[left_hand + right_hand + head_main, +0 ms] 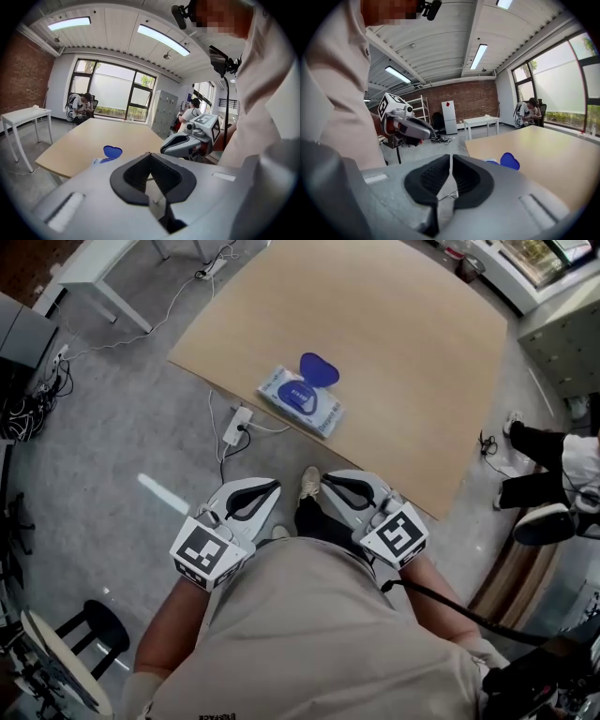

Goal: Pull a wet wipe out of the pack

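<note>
Jaws clenched empty on left gripper (pixel 273 487) and right gripper (pixel 328 483), well apart from wipe pack (pixel 300 400), label unreadable.

Flat blue wipe pack (pixel 300 403), lid (pixel 318 369) open

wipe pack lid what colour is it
Solid dark blue; the lid stands open on the blue-and-white pack. Head view shows it best.
</note>
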